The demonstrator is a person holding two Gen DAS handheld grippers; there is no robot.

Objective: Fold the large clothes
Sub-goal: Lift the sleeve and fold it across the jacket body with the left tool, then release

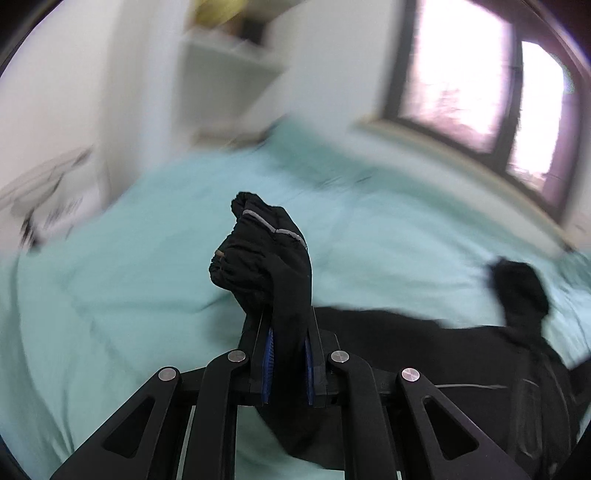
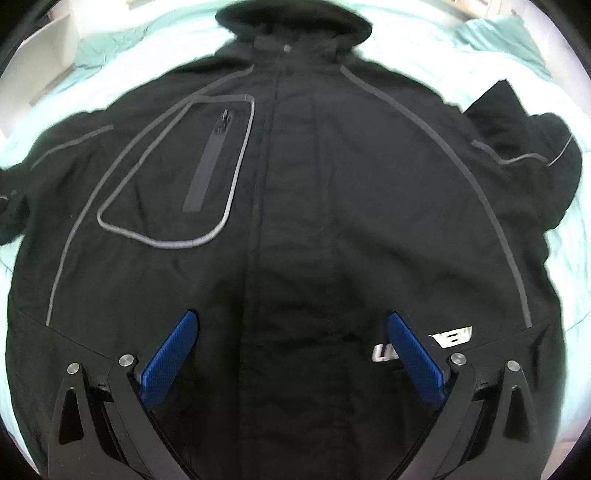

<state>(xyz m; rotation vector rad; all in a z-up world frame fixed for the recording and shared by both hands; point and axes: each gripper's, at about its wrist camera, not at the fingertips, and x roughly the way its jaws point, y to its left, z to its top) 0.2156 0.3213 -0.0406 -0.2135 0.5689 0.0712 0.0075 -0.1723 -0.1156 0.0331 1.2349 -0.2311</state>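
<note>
A large black jacket (image 2: 295, 184) with grey piping lies front up on a mint-green bed (image 2: 480, 40), its hood (image 2: 295, 22) at the far end. My right gripper (image 2: 291, 317) hangs open just over the lower front, with the blue pads (image 2: 173, 354) wide apart on either side of the zip line. In the left wrist view, my left gripper (image 1: 290, 332) is shut on a bunched black sleeve end (image 1: 266, 251) and holds it lifted above the bed (image 1: 129, 258). The rest of the jacket (image 1: 406, 339) trails away to the right.
A window (image 1: 480, 85) and a white wall stand beyond the bed, with white shelves (image 1: 221, 66) at the back left. The jacket's other sleeve (image 2: 535, 155) lies crumpled at the right. A white logo (image 2: 458, 334) is near the hem.
</note>
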